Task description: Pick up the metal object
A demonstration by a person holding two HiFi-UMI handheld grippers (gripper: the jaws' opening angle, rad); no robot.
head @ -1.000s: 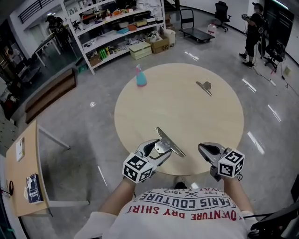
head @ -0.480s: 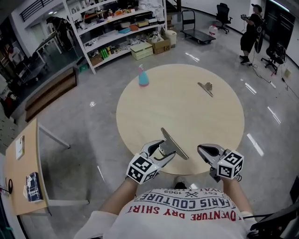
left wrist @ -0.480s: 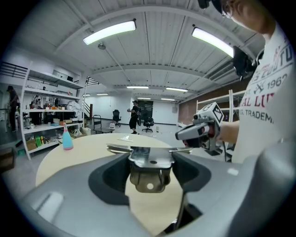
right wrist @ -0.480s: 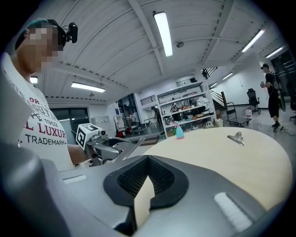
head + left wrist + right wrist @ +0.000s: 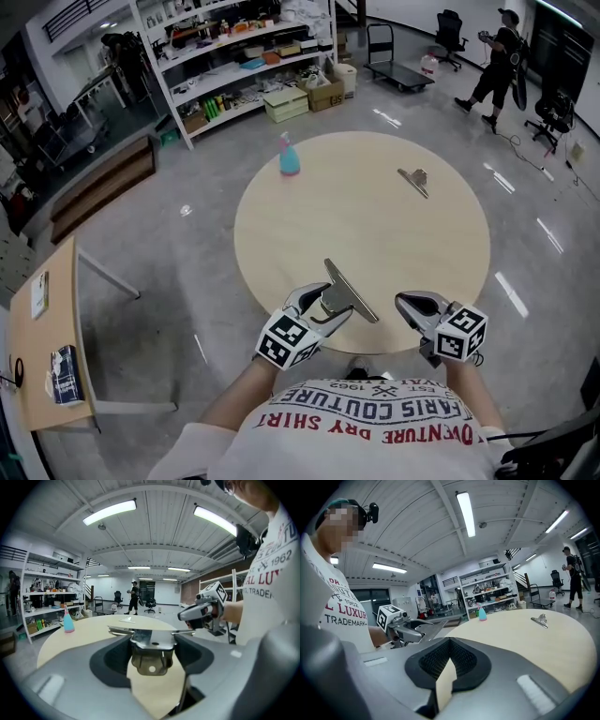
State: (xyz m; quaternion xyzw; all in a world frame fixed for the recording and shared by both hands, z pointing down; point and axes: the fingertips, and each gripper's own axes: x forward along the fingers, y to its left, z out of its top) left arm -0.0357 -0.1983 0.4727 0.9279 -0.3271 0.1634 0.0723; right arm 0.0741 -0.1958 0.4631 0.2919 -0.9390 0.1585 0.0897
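Note:
A large metal bulldog clip (image 5: 350,290) is held just above the near edge of the round wooden table (image 5: 375,234), with my left gripper (image 5: 327,306) shut on its handle end. In the left gripper view the clip (image 5: 151,645) sits clamped between the two dark jaws, its long blade lying across them. My right gripper (image 5: 407,303) hovers beside it to the right, shut and holding nothing; in its own view the pads meet at the tips (image 5: 450,642). A second, smaller metal clip (image 5: 412,178) lies flat on the far right of the table.
A small blue spray bottle with a pink top (image 5: 289,156) stands at the table's far left edge. Behind the table are storage shelves (image 5: 234,56) with boxes. A person (image 5: 495,66) walks at the back right. A low wooden desk (image 5: 37,347) is at the left.
My left gripper with the clip has drifted a little to the right and away from me. The right gripper has hardly moved. The person at the back right has stepped left.

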